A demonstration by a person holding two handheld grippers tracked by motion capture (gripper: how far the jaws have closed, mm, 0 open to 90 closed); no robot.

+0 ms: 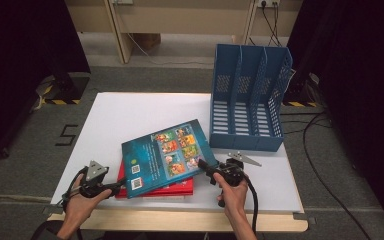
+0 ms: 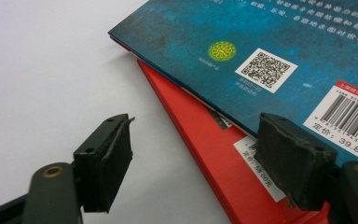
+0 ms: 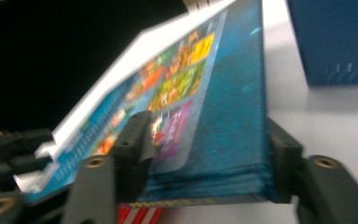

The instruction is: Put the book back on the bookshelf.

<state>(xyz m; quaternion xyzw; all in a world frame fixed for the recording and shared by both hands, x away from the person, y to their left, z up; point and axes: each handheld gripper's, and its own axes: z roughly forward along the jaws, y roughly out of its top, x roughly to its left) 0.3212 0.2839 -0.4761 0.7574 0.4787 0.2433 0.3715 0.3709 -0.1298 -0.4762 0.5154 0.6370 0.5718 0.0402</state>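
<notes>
Table: the white table point(image 1: 130, 115) is carrying two stacked books toward its 6 o'clock edge and a file rack at about 2 o'clock.
Blue book: the blue book point(image 1: 166, 156) is lying back cover up on top of the stack, turned askew, its picture panels pointing toward 1 o'clock; in the left gripper view point(image 2: 270, 51) its QR code and barcode are showing clearly.
Red book: the red book point(image 1: 177, 189) is sitting underneath, flat on the table, peeking out along the 6 o'clock side; in the left gripper view point(image 2: 214, 158) its red cover is running diagonally under the blue one.
Right gripper: the right gripper point(image 1: 203, 164) is coming in from 4 o'clock and is clamping the blue book's near right corner; in the right gripper view point(image 3: 205, 154) both jaws are pressing on the book's covers, the book between them looking tilted and blurred.
Left gripper: the left gripper point(image 1: 118, 187) is sitting at 7 o'clock, just beside the stack's left corner; in the left gripper view point(image 2: 205, 158) its jaws are standing spread wide, one over bare table, the other over the books' corner, gripping nothing.
Hands: the left hand point(image 1: 82, 202) and right hand point(image 1: 232, 195) are reaching in from 6 o'clock.
File rack: the blue file rack point(image 1: 247, 97) is standing upright with three slots, well apart from the left gripper, near the blue book's far corner.
</notes>
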